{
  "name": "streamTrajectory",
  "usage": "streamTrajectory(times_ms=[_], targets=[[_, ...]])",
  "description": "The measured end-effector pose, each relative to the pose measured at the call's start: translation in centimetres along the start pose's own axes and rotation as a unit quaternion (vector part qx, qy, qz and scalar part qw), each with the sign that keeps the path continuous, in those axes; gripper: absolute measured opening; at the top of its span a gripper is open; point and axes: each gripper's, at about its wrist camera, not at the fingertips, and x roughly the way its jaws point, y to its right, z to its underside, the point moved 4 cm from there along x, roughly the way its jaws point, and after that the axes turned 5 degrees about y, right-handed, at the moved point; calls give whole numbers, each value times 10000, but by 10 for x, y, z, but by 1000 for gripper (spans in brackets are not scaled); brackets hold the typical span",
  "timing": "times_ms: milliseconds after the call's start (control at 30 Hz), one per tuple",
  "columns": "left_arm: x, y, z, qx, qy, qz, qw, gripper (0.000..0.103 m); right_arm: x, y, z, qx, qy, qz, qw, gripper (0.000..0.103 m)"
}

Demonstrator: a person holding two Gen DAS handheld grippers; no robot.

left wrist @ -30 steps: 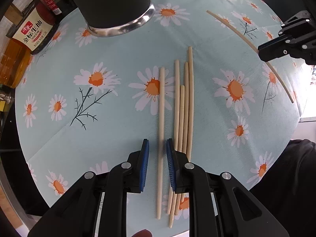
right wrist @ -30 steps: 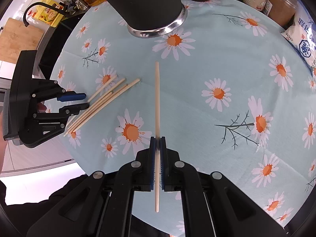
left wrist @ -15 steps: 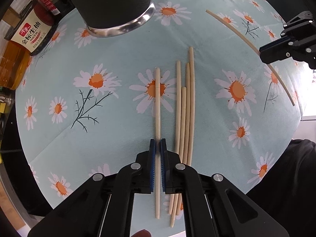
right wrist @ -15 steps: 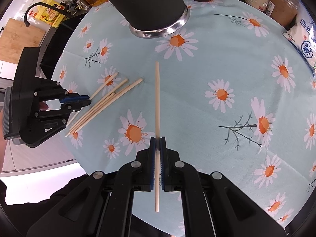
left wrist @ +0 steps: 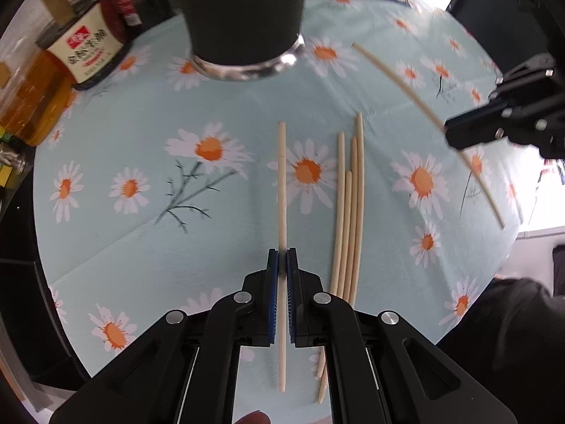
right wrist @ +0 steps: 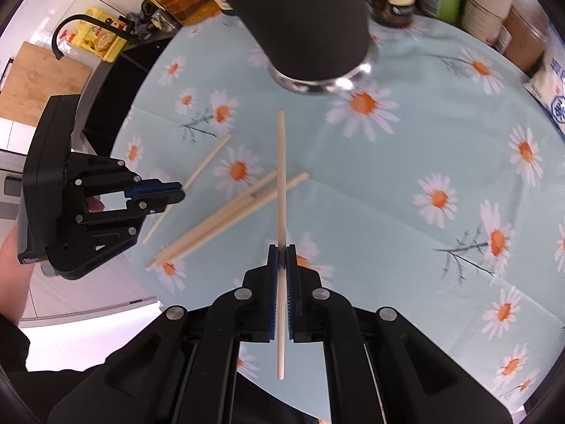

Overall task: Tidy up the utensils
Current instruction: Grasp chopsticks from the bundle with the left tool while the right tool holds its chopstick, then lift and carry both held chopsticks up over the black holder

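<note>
- Carrying one chopstick (left wrist: 281, 190) in the left gripper (left wrist: 281, 263), fingers clamped on it, frame centre.
- Right gripper (right wrist: 281, 259) likewise clamps a second chopstick (right wrist: 281, 176).
- Keep both level; aim tips into the dark holder (left wrist: 243, 14), upper frame, clear of the four chopsticks (left wrist: 349, 212) on the bench (left wrist: 106, 247).

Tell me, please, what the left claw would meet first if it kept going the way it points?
Probably the daisy tablecloth: the left claw, shut on one chopstick, points steeply down at bare cloth beside the loose chopsticks. Depth is unclear.

Both wrist cameras look steeply down, close over the shared tablecloth (left wrist: 141, 247).
</note>
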Motion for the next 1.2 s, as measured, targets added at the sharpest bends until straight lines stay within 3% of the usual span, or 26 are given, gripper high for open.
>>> streamTrajectory(times_ms=[300,600,767,900,1067,1200], targets=[[-51,-21,-1,-302,757,116,9966,4,0,-28,-17,375,407,-237,9982,5],[-100,-22,-22,-741,1713,257,9821,4,-31,-41,-22,558,1232,-667,9886,5],[-123,-20,-36,-1108,2250,402,9672,4,-58,-45,-31,287,1761,-859,9802,5],[-138,-19,-48,-1337,2603,529,9548,4,-81,-46,-41,114,2319,-1009,9674,5],[-156,-21,-67,-1652,3098,778,9331,4,-108,-44,-55,-161,2909,-1066,9507,5],[-167,-20,-83,-1705,3444,760,9201,4,-125,-39,-66,-284,3287,-1149,9370,5]])
